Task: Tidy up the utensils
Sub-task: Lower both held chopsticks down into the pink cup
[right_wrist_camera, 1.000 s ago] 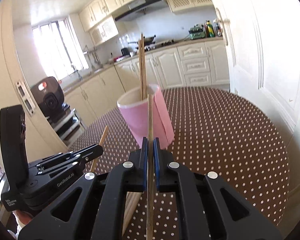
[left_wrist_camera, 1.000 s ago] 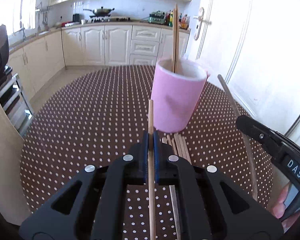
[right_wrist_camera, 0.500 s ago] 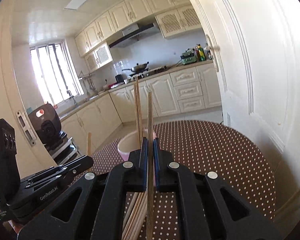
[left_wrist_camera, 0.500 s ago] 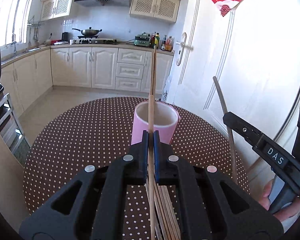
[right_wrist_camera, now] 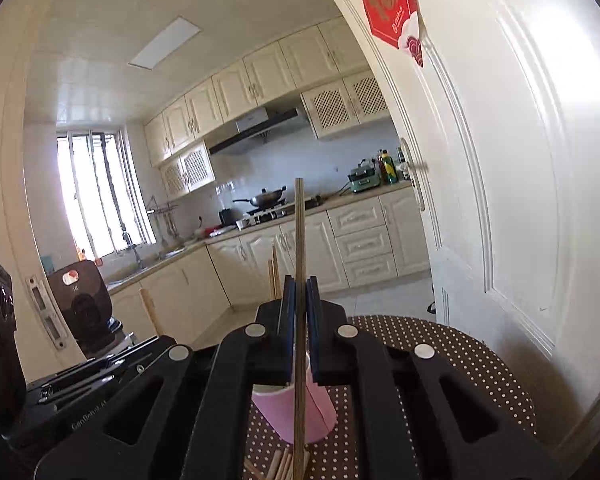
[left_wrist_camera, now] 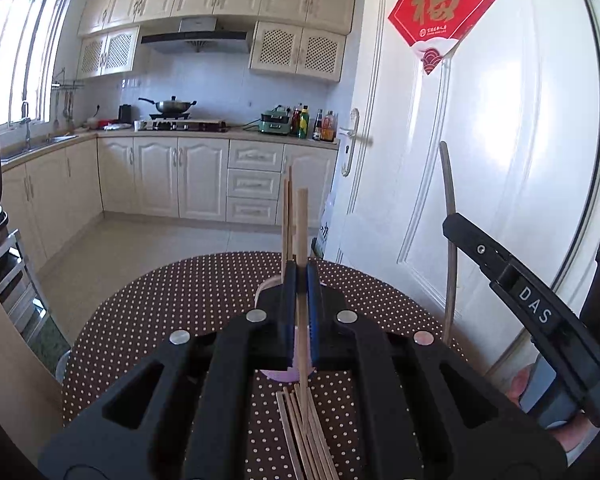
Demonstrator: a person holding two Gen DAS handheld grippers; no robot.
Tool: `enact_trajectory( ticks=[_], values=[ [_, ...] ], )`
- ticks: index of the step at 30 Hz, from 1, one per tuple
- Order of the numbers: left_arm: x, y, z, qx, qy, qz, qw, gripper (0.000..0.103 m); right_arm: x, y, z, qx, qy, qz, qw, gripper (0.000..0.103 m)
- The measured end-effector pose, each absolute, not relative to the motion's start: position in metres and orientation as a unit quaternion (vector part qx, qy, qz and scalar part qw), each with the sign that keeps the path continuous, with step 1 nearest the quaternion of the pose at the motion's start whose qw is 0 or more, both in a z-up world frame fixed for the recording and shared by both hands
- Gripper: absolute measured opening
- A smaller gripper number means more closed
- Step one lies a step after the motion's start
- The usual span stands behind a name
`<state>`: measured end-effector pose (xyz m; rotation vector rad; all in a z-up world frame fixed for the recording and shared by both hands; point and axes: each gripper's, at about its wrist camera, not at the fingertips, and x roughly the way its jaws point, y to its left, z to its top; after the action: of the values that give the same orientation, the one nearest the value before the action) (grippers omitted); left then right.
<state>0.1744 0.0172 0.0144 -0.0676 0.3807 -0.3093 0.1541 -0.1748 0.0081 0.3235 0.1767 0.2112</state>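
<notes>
Pink cup (right_wrist_camera: 296,412) is seen standing upright on the dotted table (right_wrist_camera: 480,364), just beyond and below the fingertips of both grippers, largely masked by them; two chopsticks (left_wrist_camera: 287,220) are already stood in it, their tops showing above the rim. Loose chopsticks (left_wrist_camera: 304,432) are left lying in a bundle on the cloth, directly beneath the left gripper (left_wrist_camera: 300,292) and nearer than the cup; an exact count cannot be made, several at least. One light wooden chopstick (left_wrist_camera: 301,240) is held upright in the left gripper, jaws pinched tight on it, its upper end standing above the fingertips and its lower end hanging toward the bundle. A second, darker chopstick (right_wrist_camera: 299,240) is clamped likewise upright in the right gripper (right_wrist_camera: 299,304), jaws closed hard on it, with the cup just past its lower part. In the left wrist view the right gripper is noted off to the right side, well apart from the cup. Progress is judged early to middling: two sticks stowed, two lifted and not yet inserted, the remainder untouched on the table. Both held sticks are judged to need lowering, tip first, into the cup's mouth.
</notes>
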Motion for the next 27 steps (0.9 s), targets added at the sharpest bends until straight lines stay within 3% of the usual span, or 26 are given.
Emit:
enact_trajectory(
  ticks=[27],
  values=[
    [0.193, 0.015, 0.088, -0.016, 0.096, -0.145, 0.985, 0.006, 0.195, -0.151, 0.059, 0.125, 0.012, 0.105, 0.987, 0.004]
  ],
)
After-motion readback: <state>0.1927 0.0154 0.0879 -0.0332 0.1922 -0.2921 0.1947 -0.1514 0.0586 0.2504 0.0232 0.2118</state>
